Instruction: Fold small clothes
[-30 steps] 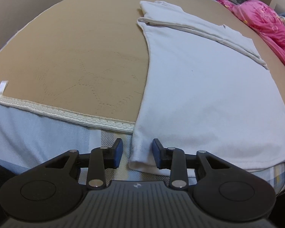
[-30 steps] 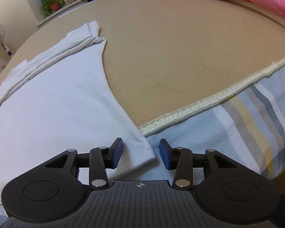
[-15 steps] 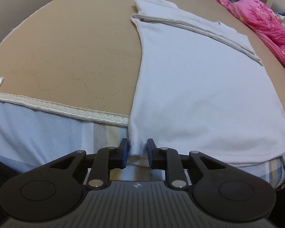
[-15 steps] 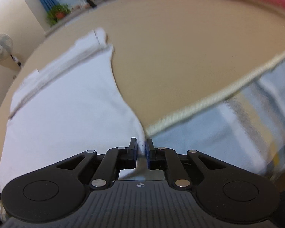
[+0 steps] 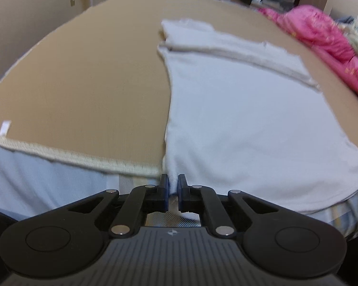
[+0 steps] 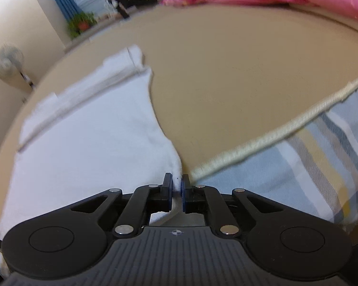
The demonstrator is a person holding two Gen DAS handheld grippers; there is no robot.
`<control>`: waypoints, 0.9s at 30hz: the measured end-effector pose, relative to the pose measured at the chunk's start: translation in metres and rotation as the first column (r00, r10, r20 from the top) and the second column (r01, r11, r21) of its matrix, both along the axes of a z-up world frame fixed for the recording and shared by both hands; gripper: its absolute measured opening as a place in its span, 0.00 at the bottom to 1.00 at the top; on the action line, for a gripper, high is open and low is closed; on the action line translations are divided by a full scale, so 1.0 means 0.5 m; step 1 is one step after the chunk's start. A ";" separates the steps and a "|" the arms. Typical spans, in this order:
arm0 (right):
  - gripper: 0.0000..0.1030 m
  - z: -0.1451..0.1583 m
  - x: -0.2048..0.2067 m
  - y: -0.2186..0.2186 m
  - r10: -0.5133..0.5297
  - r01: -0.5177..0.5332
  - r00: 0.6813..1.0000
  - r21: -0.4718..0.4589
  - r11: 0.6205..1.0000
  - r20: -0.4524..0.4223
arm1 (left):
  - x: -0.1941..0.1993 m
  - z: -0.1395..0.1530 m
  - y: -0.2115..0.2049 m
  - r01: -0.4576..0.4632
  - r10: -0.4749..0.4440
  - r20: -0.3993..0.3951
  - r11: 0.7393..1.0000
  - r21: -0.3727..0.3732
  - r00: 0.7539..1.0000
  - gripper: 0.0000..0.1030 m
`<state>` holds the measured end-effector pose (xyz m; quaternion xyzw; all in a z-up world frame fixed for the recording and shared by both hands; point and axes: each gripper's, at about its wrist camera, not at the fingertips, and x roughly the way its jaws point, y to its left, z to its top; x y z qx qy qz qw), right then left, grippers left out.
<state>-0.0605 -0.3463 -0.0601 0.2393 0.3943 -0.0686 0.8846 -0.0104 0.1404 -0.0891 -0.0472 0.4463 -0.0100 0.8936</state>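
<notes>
A white T-shirt (image 5: 245,119) lies flat on a tan bed cover (image 5: 83,83), its sleeves folded across the far end and its hem over the near edge. My left gripper (image 5: 173,184) is shut on the shirt's near left hem corner. In the right wrist view the shirt (image 6: 88,143) spreads to the left, and my right gripper (image 6: 177,184) is shut on its near right hem corner. Both corners are pinched between the blue pads.
A cream lace trim (image 5: 71,158) edges the tan cover, with a striped blue sheet (image 6: 310,162) below it. A pink quilt (image 5: 327,45) lies at the far right of the bed. A fan (image 6: 7,62) and a potted plant (image 6: 82,23) stand beyond the bed.
Both grippers went from open around the hem corners to shut on them. Both have risen a little, and the views are blurred with motion.
</notes>
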 end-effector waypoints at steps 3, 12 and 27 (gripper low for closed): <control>0.06 0.050 -0.018 -0.011 -0.008 0.005 0.997 0.042 0.999 0.082 | -0.019 0.052 0.004 0.028 -0.026 0.069 0.999 -0.030 0.997 0.06; 0.05 0.227 -0.140 -0.032 0.025 -0.060 0.959 0.116 0.991 0.281 | -0.143 0.240 0.063 0.097 -0.071 0.237 0.991 -0.098 0.969 0.06; 0.05 0.226 -0.135 -0.080 -0.026 -0.013 0.976 0.175 0.984 0.215 | -0.070 0.272 0.097 0.079 -0.052 0.191 0.988 -0.136 0.980 0.06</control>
